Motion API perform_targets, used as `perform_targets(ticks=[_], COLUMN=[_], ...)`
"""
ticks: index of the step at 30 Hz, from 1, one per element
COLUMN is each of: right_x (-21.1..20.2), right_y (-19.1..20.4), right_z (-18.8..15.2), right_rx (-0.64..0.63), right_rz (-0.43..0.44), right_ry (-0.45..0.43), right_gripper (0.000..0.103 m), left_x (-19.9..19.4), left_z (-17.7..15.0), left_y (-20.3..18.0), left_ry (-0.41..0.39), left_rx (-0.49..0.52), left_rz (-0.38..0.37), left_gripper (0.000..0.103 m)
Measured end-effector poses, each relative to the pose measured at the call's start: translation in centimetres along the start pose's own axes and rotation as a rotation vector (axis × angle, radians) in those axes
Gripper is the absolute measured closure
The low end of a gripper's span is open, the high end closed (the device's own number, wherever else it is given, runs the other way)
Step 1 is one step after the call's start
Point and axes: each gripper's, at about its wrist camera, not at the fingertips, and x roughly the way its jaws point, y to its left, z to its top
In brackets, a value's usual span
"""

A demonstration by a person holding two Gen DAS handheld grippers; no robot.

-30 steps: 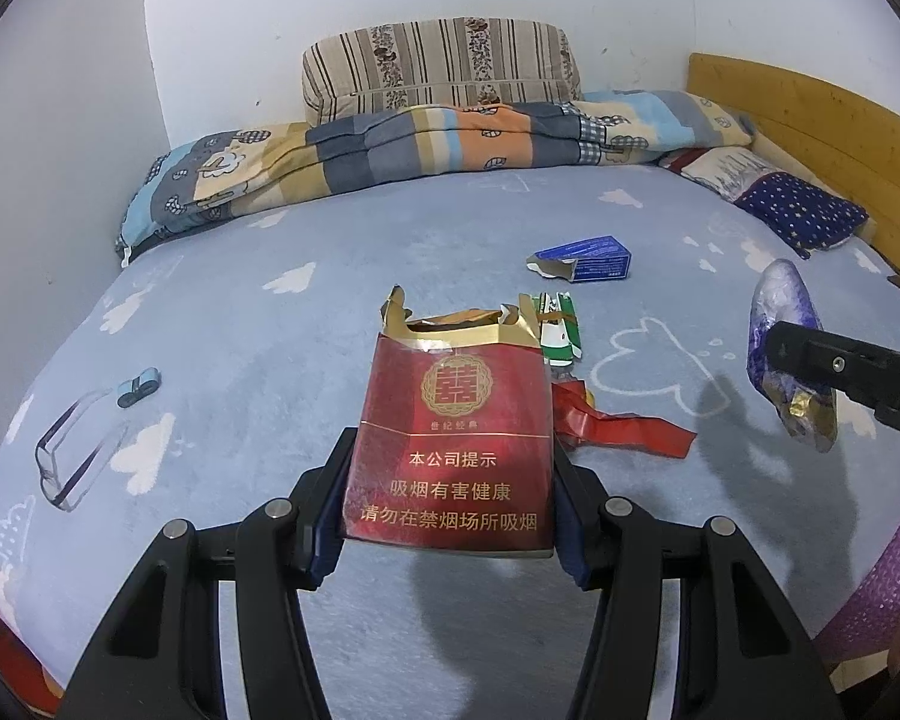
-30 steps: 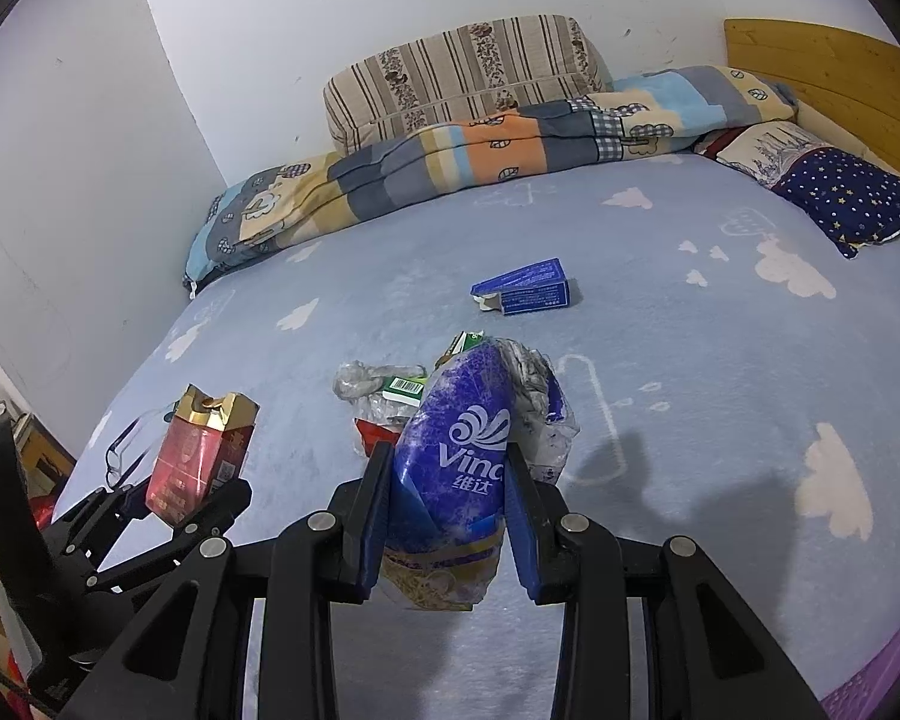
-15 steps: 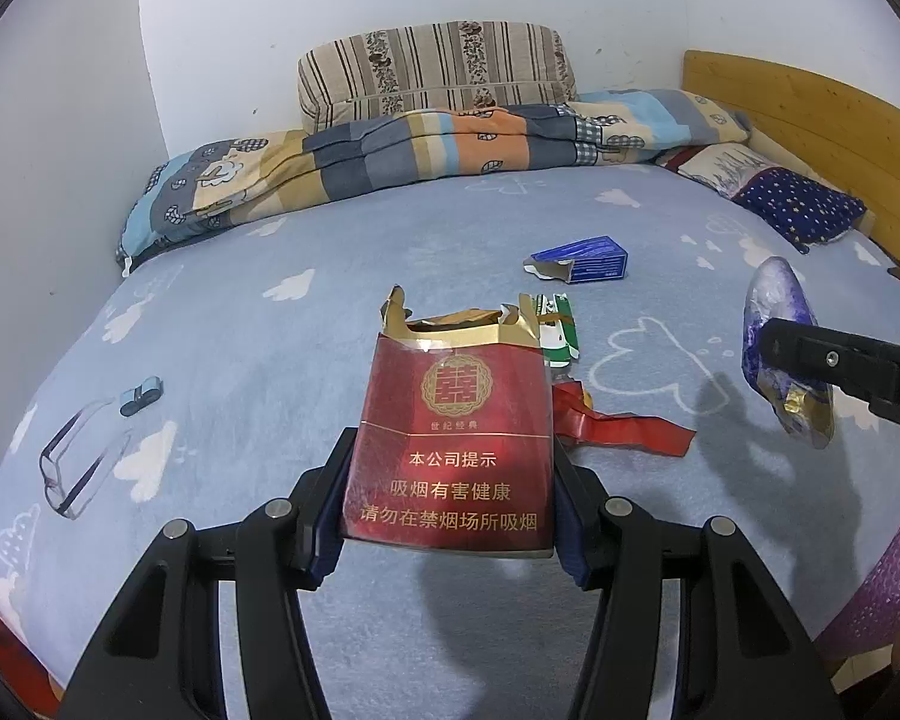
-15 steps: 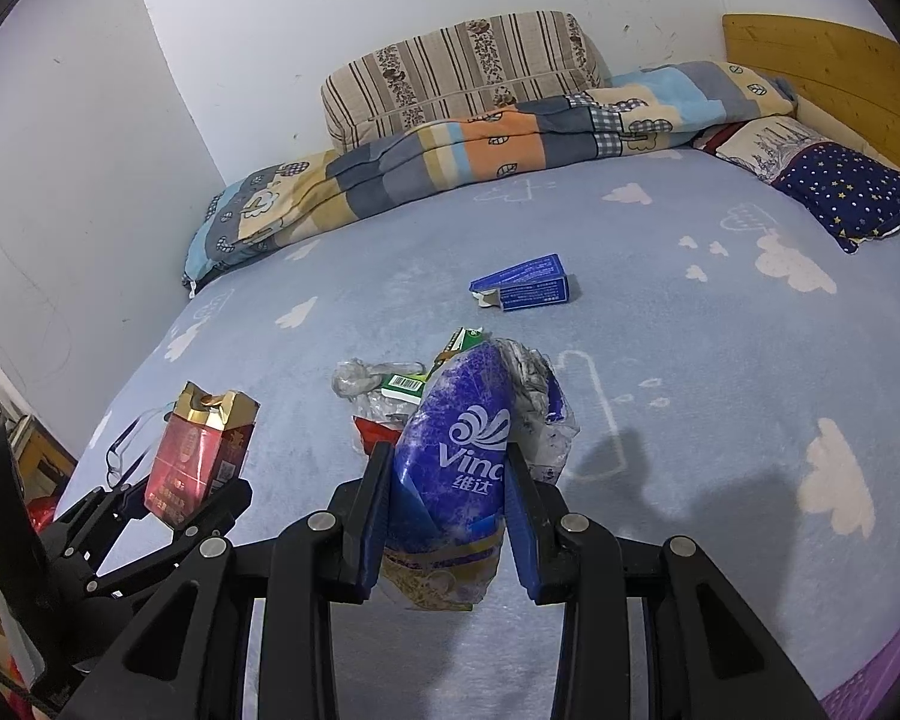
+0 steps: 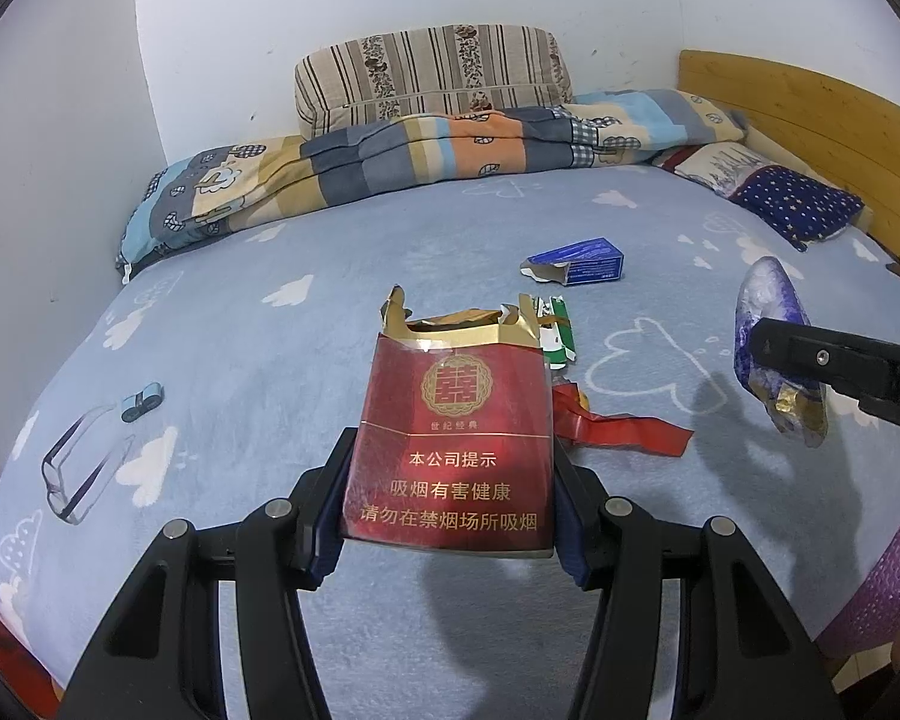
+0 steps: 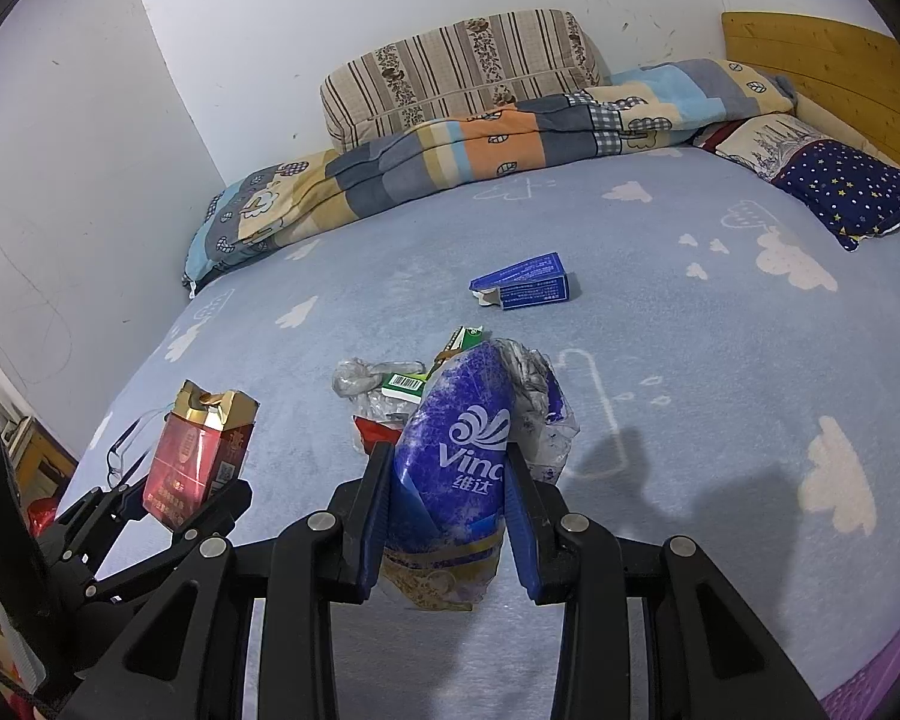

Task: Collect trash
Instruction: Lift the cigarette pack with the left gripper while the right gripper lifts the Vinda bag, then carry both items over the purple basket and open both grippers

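Observation:
My left gripper point(image 5: 449, 510) is shut on a torn red cigarette pack point(image 5: 450, 444) and holds it above the bed; the pack also shows in the right wrist view point(image 6: 195, 459). My right gripper point(image 6: 447, 516) is shut on a crumpled blue tissue wrapper point(image 6: 456, 462), seen from the side in the left wrist view point(image 5: 774, 354). On the blue sheet lie a blue carton point(image 6: 525, 289), a green and white packet point(image 6: 405, 384), clear plastic film point(image 6: 354, 375) and a red wrapper strip point(image 5: 618, 435).
A pair of glasses point(image 5: 78, 468) and a small blue item point(image 5: 141, 402) lie on the bed's left side. A folded quilt point(image 5: 426, 162), striped pillow point(image 5: 432, 78) and starred pillow point(image 5: 792, 204) line the far side. A wooden headboard point(image 5: 822, 114) stands at right.
Both grippers have drawn back and up a little from the bed, each still holding its item. The trash on the sheet has not moved.

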Motion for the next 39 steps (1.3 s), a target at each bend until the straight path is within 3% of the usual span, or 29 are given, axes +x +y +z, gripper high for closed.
perform_targets(ticks=[14,18,23,27,33,39], right_x=[0.1,-0.1,-2.3,-6.8,-15.5,-24.7], right_y=[-0.1,-0.2,-1.9,-4.4,-11.1,-19.5], right_z=[-0.2,-0.2,0.5,0.9,-3.5,-9.8], right_rx=[0.009,0.018,0.088,0.153,0.239,0.383], right_rz=[0.003,0.007,0.014,0.021,-0.049,-0.214], right_ry=[0.003,0.002,-0.031,-0.098,-0.144,-0.186], right_gripper=[0.066,0.066,0.066,0.066,0.066,0.066], left_x=[-0.1,-0.4,-1.9,-4.2,-7.0,-9.7], left_z=[0.2,0.3,0.2,-0.1,-0.4,-0.5], left_y=[-0.5,-0.9,-3.0,-5.8,-12.8,-22.7], left_ry=[-0.001,-0.009,-0.027,-0.050,-0.038,0.009], left_rx=[0.006,0.013,0.056,0.104,0.221,0.376], left_rz=[-0.007,-0.057,-0.213,-0.381,-0.583,-0.772], left_gripper=[0.048,0.048,0.048,0.048,0.048,0.048])
